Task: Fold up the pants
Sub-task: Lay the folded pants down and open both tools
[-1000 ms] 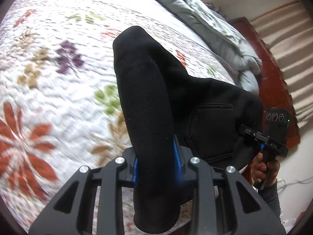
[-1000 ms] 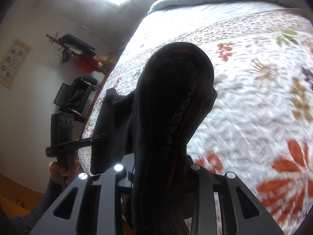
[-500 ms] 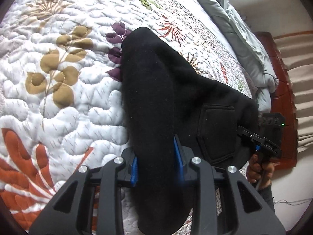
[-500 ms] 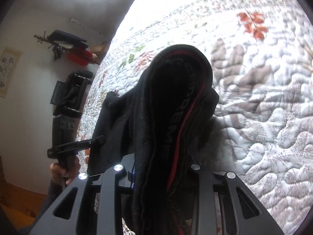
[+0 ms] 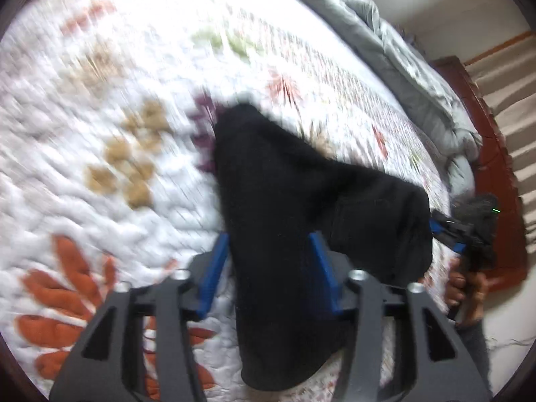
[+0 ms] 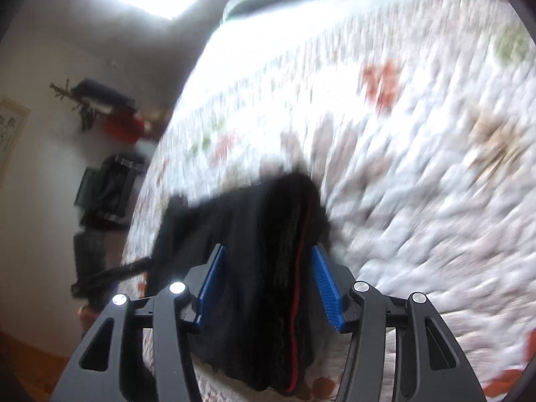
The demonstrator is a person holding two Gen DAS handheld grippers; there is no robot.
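The black pants (image 5: 288, 201) lie bunched on the floral quilt (image 5: 100, 134). In the left wrist view my left gripper (image 5: 269, 244) has its blue pads spread apart, with a fold of the pants lying loose between them. In the right wrist view my right gripper (image 6: 268, 268) also has its pads apart around the waistband end (image 6: 278, 261), which shows a red stripe. The right gripper appears in the left wrist view (image 5: 469, 234) at the pants' far side. Both views are blurred by motion.
A grey duvet (image 5: 418, 77) is heaped along the far edge of the bed, by a red-brown headboard (image 5: 495, 167). In the right wrist view a wall shelf with a red item (image 6: 117, 124) and dark objects (image 6: 107, 194) stand beyond the bed's left edge.
Both grippers were clamped on the pants; now both sets of pads have opened and the cloth lies lower on the quilt. Both cameras are moving fast.
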